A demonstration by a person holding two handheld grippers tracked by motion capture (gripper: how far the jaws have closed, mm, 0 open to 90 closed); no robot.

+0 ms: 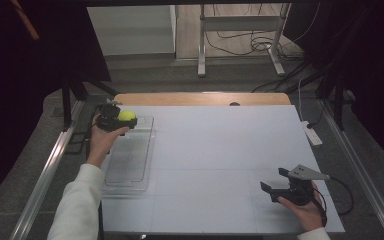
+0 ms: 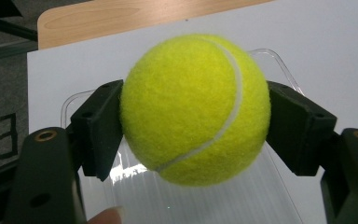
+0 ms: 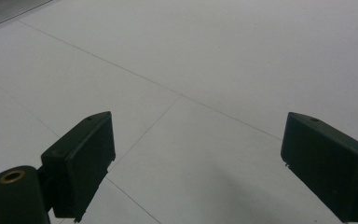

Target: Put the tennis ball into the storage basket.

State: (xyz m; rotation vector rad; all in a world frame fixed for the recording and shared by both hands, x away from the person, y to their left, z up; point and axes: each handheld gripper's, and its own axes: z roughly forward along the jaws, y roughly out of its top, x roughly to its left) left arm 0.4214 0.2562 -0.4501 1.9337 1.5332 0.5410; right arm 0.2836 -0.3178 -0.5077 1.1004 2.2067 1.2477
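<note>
A yellow-green tennis ball [image 1: 126, 115] [image 2: 193, 107] is clamped between the black jaws of my left gripper [image 1: 125, 120] [image 2: 193, 126], held above the far end of a clear plastic tray [image 1: 128, 155] [image 2: 242, 196] at the table's left. My right gripper [image 1: 276, 180] [image 3: 196, 163] rests low at the table's front right, open, with bare white tabletop between its jaws.
The white tabletop [image 1: 220, 150] has a wooden strip [image 1: 200, 98] along its far edge. A white power strip [image 1: 312, 133] lies at the right edge. Metal rails run along both sides, and a stand with cables is on the floor beyond.
</note>
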